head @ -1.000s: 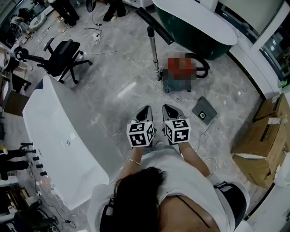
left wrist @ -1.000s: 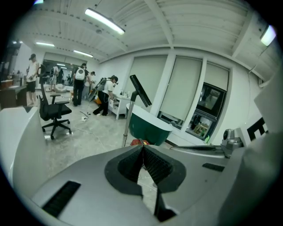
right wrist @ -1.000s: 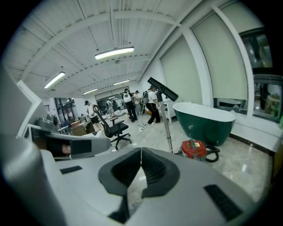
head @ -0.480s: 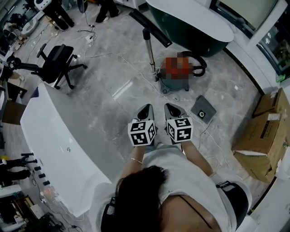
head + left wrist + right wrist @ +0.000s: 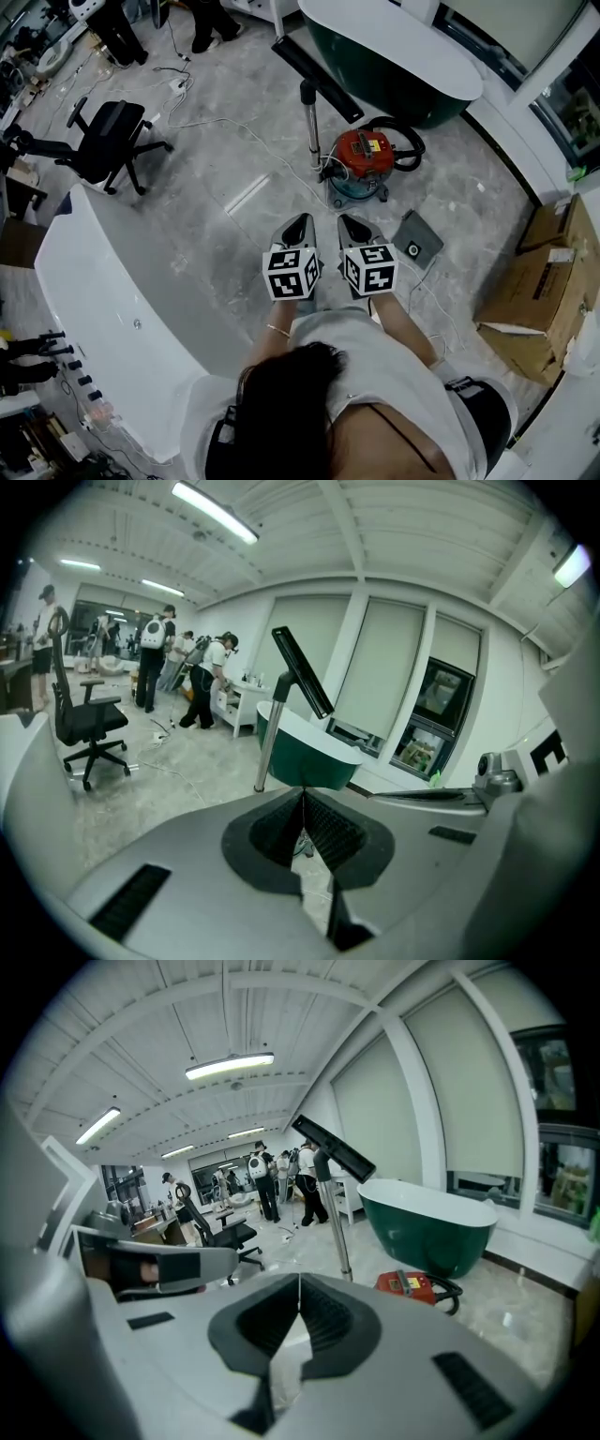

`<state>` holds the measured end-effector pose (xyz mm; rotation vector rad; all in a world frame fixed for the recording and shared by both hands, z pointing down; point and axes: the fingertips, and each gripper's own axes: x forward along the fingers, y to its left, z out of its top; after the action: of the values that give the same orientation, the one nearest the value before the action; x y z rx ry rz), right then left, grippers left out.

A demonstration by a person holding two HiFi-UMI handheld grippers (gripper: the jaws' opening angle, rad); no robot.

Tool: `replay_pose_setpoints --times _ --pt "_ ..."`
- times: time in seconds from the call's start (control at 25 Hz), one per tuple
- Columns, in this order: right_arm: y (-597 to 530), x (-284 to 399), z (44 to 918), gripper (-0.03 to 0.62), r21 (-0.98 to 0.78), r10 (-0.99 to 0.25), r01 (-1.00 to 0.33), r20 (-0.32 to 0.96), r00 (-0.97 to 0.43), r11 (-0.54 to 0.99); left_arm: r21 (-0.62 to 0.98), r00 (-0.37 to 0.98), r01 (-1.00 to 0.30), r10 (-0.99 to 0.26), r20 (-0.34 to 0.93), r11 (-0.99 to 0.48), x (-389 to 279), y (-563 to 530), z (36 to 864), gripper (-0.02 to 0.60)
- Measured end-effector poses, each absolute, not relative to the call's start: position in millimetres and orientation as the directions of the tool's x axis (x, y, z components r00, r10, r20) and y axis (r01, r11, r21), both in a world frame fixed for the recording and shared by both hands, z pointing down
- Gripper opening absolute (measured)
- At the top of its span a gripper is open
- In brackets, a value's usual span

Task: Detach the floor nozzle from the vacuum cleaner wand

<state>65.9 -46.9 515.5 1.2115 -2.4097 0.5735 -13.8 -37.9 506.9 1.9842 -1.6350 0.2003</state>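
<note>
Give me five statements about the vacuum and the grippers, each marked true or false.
1. The left gripper and the right gripper are both shut and empty. True.
2. The nozzle lies flat on the floor. False: it sits on the top end of the upright wand, off the floor.
3. The vacuum is red. True.
4. The left gripper touches the wand. False: both grippers are well short of it, with bare floor between.
5. The tub beyond the vacuum is green outside. True.
</note>
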Motion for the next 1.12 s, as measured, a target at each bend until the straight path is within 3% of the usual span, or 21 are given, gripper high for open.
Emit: replay_pose_setpoints --times 1.12 --pt "-148 16 508 0.017 -0.137 -0.729 -0.856 0.467 -0.500 0.499 0.341 0.422 -0.894 -0.802 0.423 -0.291 -48 -162 510 0.005"
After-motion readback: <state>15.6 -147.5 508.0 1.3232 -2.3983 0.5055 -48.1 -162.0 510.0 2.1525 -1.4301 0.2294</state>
